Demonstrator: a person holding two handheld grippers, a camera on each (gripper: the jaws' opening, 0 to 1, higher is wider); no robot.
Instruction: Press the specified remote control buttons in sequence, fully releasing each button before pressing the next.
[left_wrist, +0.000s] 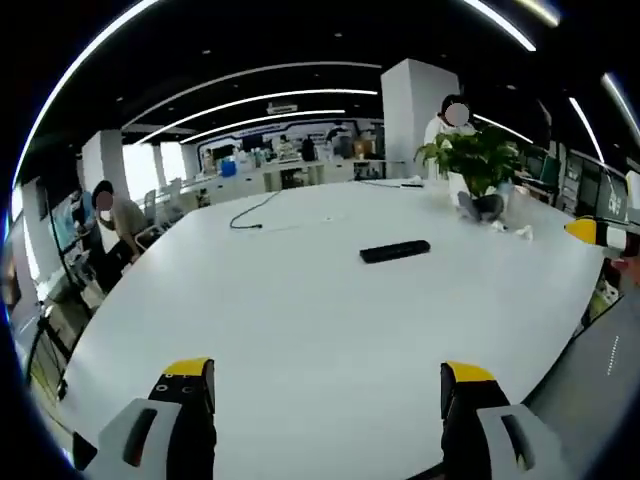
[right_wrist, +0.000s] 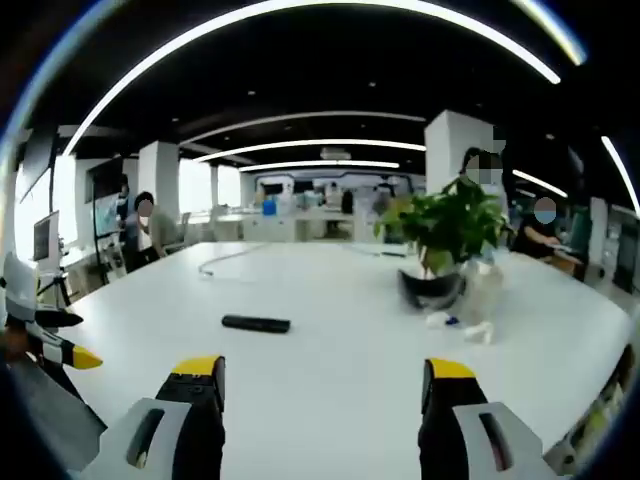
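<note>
The table (left_wrist: 330, 320) has a smooth, white, faintly satin top that carries soft reflections of the ceiling lights. The remote control (left_wrist: 395, 251) looks like matt black plastic. Both the left gripper (left_wrist: 325, 385) and the right gripper (right_wrist: 322, 385) have matt black jaws with yellow tips, seated in smooth grey plastic housings.

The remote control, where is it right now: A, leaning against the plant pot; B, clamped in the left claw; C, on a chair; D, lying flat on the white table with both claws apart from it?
D: the remote control lies flat on the white table, well ahead of the open left claw and the open right claw.
</note>
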